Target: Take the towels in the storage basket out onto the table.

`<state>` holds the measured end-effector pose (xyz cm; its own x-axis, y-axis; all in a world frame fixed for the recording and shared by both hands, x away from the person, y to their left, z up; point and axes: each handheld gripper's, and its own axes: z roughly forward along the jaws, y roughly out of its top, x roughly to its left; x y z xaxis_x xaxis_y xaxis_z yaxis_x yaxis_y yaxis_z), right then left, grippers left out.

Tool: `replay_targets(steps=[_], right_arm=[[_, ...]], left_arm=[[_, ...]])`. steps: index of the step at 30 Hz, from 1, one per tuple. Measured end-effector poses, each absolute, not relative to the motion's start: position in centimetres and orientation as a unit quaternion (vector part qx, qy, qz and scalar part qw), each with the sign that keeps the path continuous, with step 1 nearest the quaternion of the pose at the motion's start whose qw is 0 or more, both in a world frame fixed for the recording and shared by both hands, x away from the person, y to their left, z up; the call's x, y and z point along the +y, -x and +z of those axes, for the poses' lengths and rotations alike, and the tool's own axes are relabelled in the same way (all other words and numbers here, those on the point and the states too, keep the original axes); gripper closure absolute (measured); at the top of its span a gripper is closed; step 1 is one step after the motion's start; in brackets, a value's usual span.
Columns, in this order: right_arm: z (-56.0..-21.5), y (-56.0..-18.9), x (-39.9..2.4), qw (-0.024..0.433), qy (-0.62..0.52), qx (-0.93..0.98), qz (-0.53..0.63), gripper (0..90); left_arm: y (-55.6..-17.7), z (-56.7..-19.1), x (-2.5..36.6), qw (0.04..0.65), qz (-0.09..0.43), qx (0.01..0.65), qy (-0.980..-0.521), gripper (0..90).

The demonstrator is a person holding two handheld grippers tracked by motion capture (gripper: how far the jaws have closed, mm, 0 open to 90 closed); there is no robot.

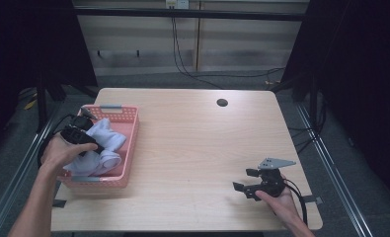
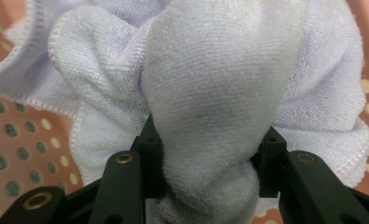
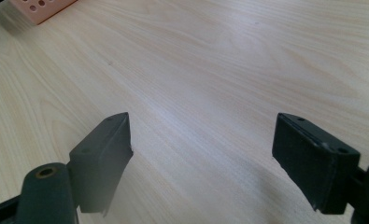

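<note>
While the left gripper hangs over the pink basket at the bench's left edge, we find its fingers pinching a bunched fold of the white towel, whose remainder lies in the basket. We note the right gripper near the bench's front right corner, fingers spread wide with bare wood between them.

I work in a lab-like recording bay: my bare wooden table stands between black curtains, with cables trailing over the grey floor behind it.
</note>
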<state>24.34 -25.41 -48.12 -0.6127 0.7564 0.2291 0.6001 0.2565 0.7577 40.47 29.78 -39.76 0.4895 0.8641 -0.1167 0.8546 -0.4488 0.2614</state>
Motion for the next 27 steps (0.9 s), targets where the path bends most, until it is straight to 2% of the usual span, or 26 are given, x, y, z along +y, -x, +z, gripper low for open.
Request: replay_targets(steps=[27], right_arm=[[-48.0,-24.3,-25.4,0.092,-0.429,0.788,0.431,18.8]], left_arm=[[-39.7,-35.8,30.8,0.18,0.041,0.499,-0.846,56.0]])
